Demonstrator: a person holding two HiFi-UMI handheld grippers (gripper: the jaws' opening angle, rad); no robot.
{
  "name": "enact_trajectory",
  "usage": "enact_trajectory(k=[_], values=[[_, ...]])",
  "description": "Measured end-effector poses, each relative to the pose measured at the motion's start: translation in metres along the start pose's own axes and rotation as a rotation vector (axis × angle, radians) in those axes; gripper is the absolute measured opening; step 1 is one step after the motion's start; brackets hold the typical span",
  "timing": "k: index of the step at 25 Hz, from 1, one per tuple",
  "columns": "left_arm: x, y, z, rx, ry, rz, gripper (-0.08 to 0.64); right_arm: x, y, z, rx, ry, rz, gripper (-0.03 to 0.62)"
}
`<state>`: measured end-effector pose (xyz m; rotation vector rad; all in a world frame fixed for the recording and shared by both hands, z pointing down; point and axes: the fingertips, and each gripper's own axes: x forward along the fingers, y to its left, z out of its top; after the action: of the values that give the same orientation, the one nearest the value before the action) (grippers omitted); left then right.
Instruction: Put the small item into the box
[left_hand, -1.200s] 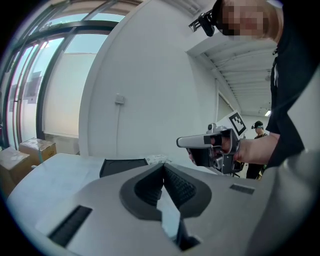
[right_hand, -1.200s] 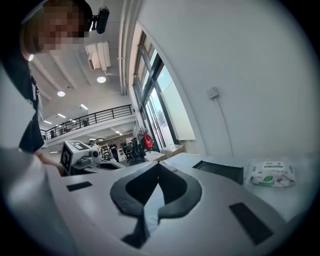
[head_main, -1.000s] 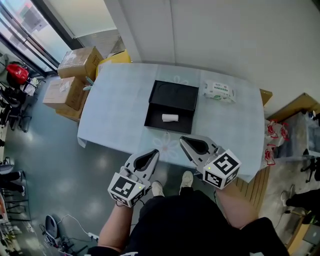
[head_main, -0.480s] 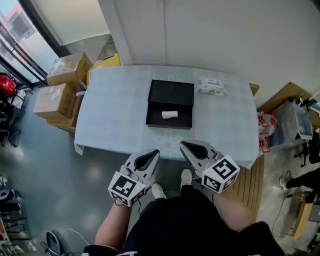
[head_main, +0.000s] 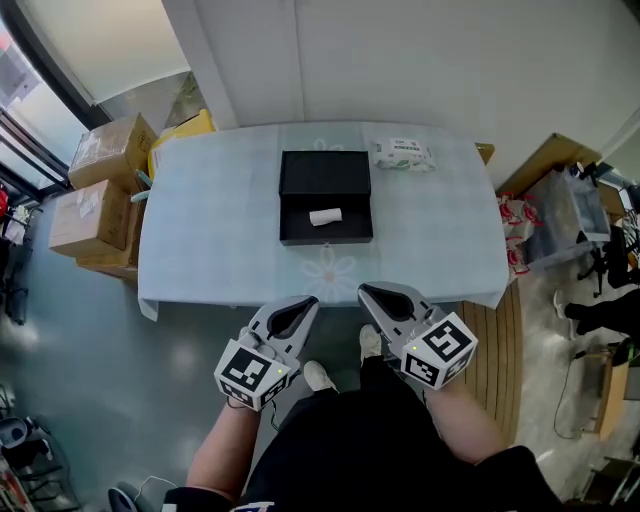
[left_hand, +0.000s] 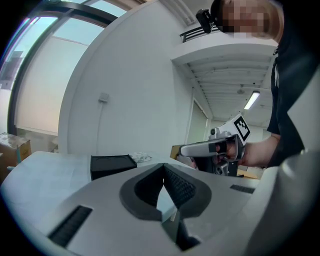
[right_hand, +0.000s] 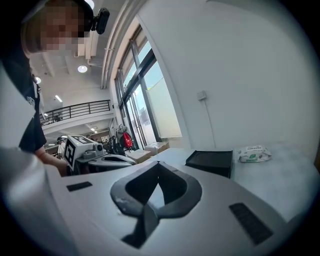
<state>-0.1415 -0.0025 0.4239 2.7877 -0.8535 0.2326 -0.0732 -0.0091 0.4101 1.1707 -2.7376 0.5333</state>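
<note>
Left gripper (head_main: 306, 303) and right gripper (head_main: 366, 292) are held at lower centre, jaws closed on nothing. Small white roll (head_main: 325, 216) is seen inside open black box (head_main: 325, 170), upper centre.

The left gripper (left_hand: 163, 166) has its jaws pressed together at the tips, with nothing between them. Ahead of it and slightly to its left, a black box (left_hand: 112, 165) sits on a pale table (left_hand: 45, 172). A white packet (left_hand: 141, 158) lies just beyond the box. To the gripper's right, a hand (left_hand: 254, 153) holds the right gripper (left_hand: 186, 149) roughly level, apart from the box. A white wall (left_hand: 135, 90) rises behind the table.
</note>
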Motion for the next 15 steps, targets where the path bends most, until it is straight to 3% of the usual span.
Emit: enact_trajectory(k=[15], values=[[-0.01, -0.013, -0.001, 0.023, -0.003, -0.043, 0.008, -0.011, 0.014, -0.008, 0.005, -0.02, -0.036, 0.009]])
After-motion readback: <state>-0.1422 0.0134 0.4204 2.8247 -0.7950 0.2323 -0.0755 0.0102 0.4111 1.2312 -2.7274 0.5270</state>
